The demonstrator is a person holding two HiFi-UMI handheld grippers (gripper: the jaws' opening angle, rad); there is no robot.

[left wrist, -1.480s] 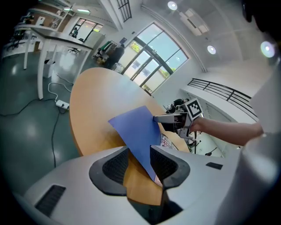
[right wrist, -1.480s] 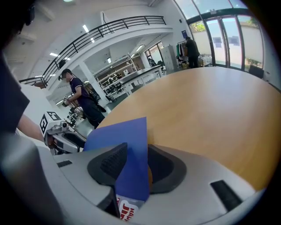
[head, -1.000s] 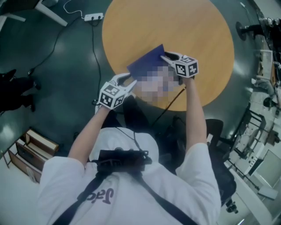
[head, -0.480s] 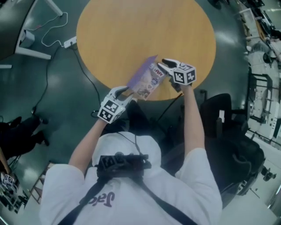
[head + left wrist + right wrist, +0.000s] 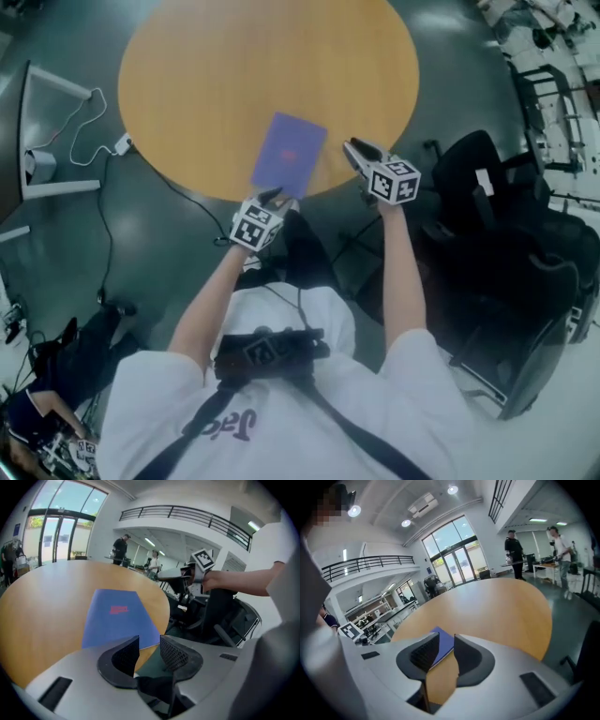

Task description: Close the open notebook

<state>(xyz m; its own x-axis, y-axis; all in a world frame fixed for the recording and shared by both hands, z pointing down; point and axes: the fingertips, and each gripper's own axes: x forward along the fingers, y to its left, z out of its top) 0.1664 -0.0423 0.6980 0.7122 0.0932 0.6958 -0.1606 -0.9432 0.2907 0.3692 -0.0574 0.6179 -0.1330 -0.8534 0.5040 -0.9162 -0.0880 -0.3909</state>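
The notebook point(image 5: 289, 153) lies shut and flat on the round wooden table point(image 5: 216, 75), blue cover up, close to the near edge. My left gripper point(image 5: 274, 199) sits just off the notebook's near corner, open, with only table edge and floor in its gap. In the left gripper view the notebook point(image 5: 119, 616) lies beyond the left gripper point(image 5: 149, 641). My right gripper point(image 5: 354, 150) hovers to the right of the notebook, apart from it. Its jaws have just been closing with nothing between them. The right gripper view shows the notebook point(image 5: 445, 648) farther off, past the right gripper point(image 5: 446, 638).
A black office chair point(image 5: 487, 216) stands right of the table. A power strip with a cable point(image 5: 122, 143) and a white frame point(image 5: 47, 131) lie on the dark floor at the left. People stand at benches far behind the table point(image 5: 515, 550).
The notebook was held up between both grippers with its pages showing; now it lies shut on the table. Both grippers have come away from it toward the table's near edge.
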